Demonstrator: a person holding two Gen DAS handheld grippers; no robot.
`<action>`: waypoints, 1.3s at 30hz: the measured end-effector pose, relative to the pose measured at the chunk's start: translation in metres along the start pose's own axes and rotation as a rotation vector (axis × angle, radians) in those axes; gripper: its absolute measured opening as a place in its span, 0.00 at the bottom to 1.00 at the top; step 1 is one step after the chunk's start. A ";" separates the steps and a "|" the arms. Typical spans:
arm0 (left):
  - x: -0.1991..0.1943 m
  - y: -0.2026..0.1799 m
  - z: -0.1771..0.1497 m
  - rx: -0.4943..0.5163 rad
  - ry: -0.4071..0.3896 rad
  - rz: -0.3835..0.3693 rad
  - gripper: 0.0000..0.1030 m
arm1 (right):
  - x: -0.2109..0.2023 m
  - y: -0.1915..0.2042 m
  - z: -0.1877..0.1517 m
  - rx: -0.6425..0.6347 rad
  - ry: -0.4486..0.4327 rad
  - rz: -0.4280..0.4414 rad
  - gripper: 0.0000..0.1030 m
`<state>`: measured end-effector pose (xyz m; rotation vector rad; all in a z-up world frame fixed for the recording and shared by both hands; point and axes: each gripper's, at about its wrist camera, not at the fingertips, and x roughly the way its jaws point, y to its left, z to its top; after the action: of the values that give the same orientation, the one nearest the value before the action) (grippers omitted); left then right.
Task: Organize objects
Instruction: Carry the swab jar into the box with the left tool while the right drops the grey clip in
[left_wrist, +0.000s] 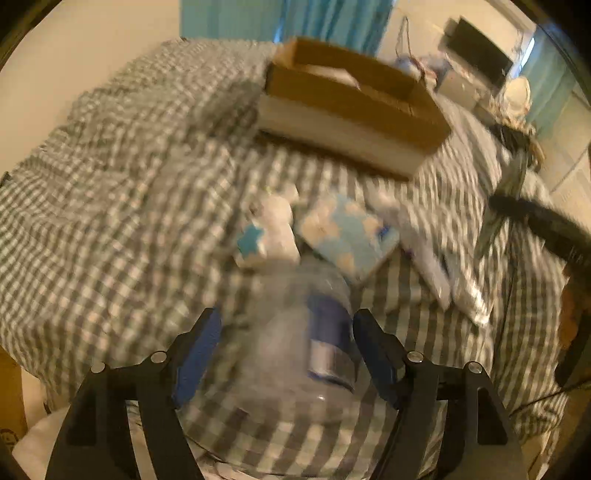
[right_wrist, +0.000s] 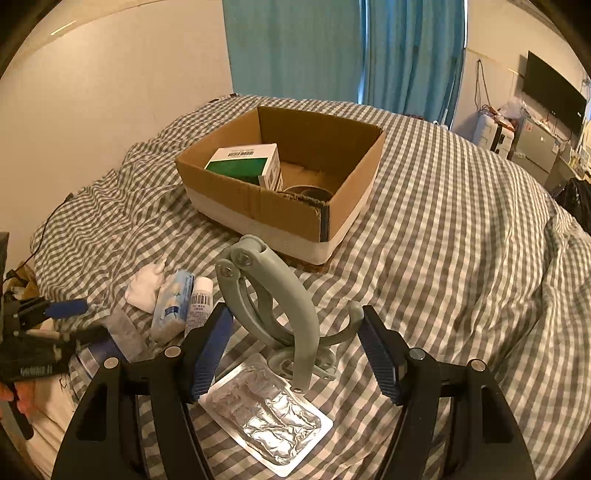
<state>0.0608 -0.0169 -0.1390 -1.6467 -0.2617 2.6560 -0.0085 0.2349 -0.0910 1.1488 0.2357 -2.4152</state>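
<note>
An open cardboard box stands on the checked bed and holds a green and white carton; it also shows in the blurred left wrist view. My left gripper is open with a clear plastic bottle with a blue label lying between its jaws; it also shows in the right wrist view. My right gripper is open around a grey-green folding stand, without touching it. A foil blister pack lies just below the stand.
Beside the stand lie a white cloth wad, a blue and white packet and a small white bottle. The checked blanket is rumpled. Curtains and a television stand beyond the bed.
</note>
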 end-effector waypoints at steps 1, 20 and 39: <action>0.010 -0.004 -0.005 0.011 0.027 -0.001 0.74 | 0.000 0.000 -0.001 -0.001 0.001 0.001 0.67; -0.038 -0.028 0.065 0.084 -0.175 0.026 0.60 | -0.027 -0.003 0.025 -0.022 -0.069 -0.004 0.67; -0.004 -0.060 0.249 0.153 -0.355 0.017 0.60 | -0.001 -0.012 0.169 0.022 -0.251 0.066 0.67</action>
<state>-0.1637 0.0078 -0.0191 -1.1367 -0.0413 2.8839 -0.1305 0.1885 0.0173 0.8369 0.0900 -2.4777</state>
